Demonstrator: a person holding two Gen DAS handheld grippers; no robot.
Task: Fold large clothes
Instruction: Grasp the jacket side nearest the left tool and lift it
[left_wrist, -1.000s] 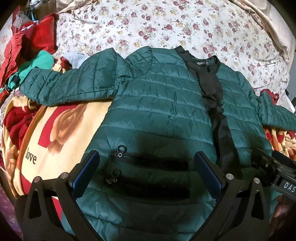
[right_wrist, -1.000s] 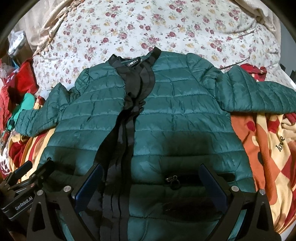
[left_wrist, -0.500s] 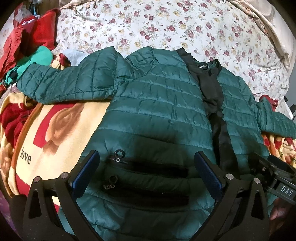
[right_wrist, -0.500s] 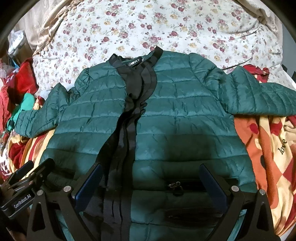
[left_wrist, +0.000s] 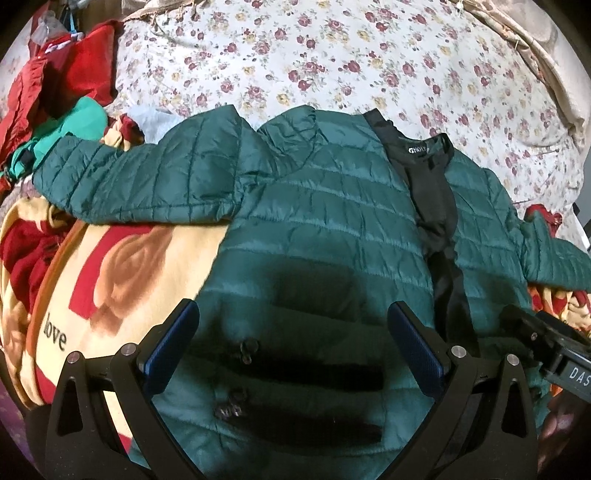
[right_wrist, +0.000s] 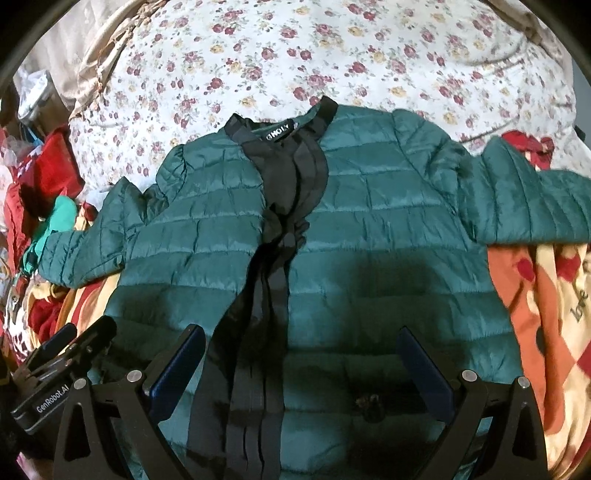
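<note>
Left wrist: jacket (left_wrist: 325, 229) spread flat on bed (left_wrist: 369, 62), sleeves out, ready for folding. Left claw (left_wrist: 291, 343) and right claw (right_wrist: 301, 365) both apart, empty, above hem.

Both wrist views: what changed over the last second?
Both cameras drifted slightly: in the left wrist view the green puffer jacket slid down the frame, and the pocket zip in the right wrist view likewise. The left gripper and right gripper took hold of nothing; both remain open above the hem. The jacket stays flat, sleeves spread, on the floral bedsheet and "love" blanket.
</note>
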